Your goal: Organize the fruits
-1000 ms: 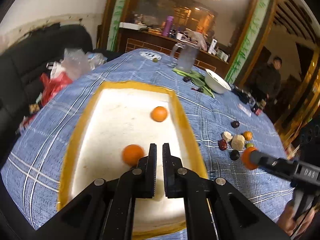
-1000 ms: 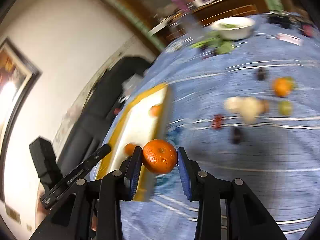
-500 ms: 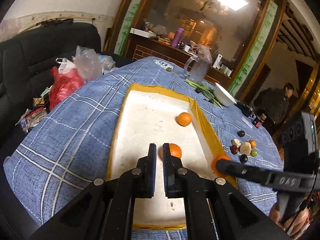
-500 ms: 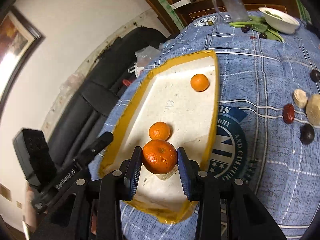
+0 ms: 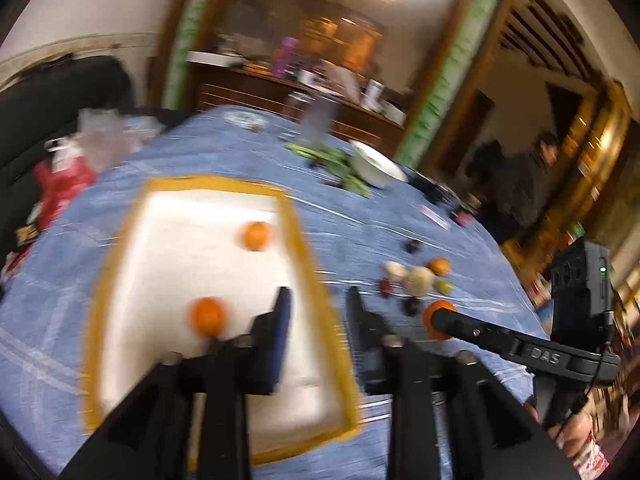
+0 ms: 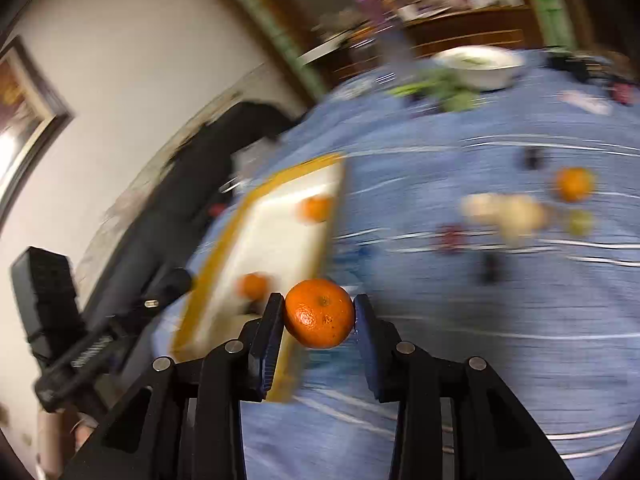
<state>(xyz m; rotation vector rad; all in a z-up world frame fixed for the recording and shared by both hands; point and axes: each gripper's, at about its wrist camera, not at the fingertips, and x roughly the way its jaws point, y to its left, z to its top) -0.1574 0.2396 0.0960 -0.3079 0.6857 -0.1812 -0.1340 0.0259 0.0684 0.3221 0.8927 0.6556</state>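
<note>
Gripping a tangerine (image 6: 319,313) between its pads, right tool (image 6: 318,314) hangs over the blue-clothed surface (image 6: 460,320) beside the yellow-rimmed tray (image 5: 316,280). Left tool (image 5: 316,312), jaws just opening, empty, above tray edge; two tangerines (image 5: 208,316) inside.

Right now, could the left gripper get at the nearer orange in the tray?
Probably yes. The left gripper has just been opening, with nothing between its jaws. The nearer orange lies bare in the tray, just left of its fingers, with nothing over it. The right gripper, holding another orange, is off to the side.
</note>
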